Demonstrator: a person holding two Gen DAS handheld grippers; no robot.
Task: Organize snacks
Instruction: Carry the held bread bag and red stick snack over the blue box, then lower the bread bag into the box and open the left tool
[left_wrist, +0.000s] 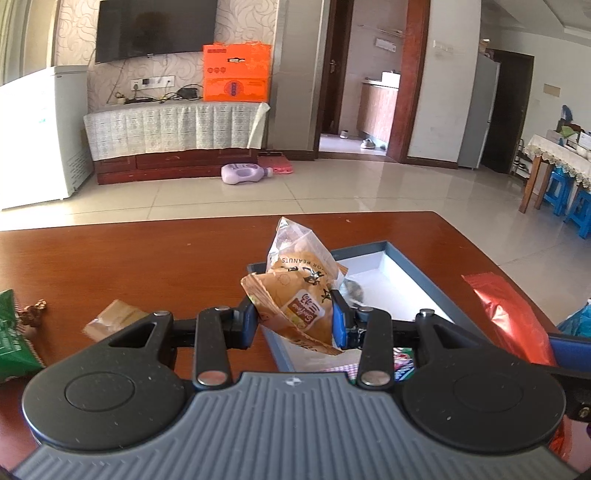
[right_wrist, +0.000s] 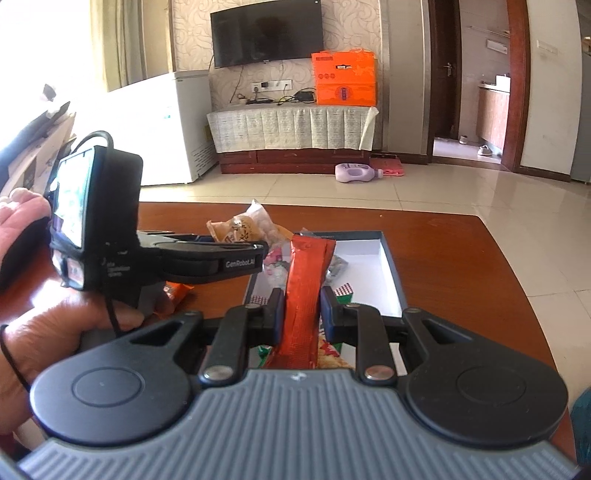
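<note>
Snacks lie spread across a brown wooden table (left_wrist: 129, 258), some already inside a shallow blue-grey box (left_wrist: 413, 266) with a white floor. The left gripper (left_wrist: 293, 317) is clamped on an orange peanut bag (left_wrist: 303, 295), its blue pads pressing both sides of the crumpled packet, which hangs over the box's near-left corner. The right gripper (right_wrist: 302, 310) is closed around a long red packet (right_wrist: 304, 291), held lengthwise between the fingers and reaching forward above the box (right_wrist: 388, 266); the same red packet (left_wrist: 513, 317) shows at the right edge of the left wrist view.

Inside the box, a small grey wrapped sweet (left_wrist: 352, 290) rests near the middle, and checkered and colourful wrappers (right_wrist: 341, 291) lie at the near end beneath the right gripper. On the table to the left of the box sit a small tan packet (left_wrist: 114, 317), a green bag (left_wrist: 14, 336) at the edge of view, and a small brown-and-gold wrapped sweet (left_wrist: 35, 312) just beside it.

From the right wrist view, the person's left hand (right_wrist: 66, 332) grips the handle of the left tool (right_wrist: 236, 236). Beyond the table, a purple bottle (left_wrist: 245, 173) lies on the tiled floor in front of a TV cabinet (left_wrist: 173, 129) carrying an orange carton (left_wrist: 236, 72).
</note>
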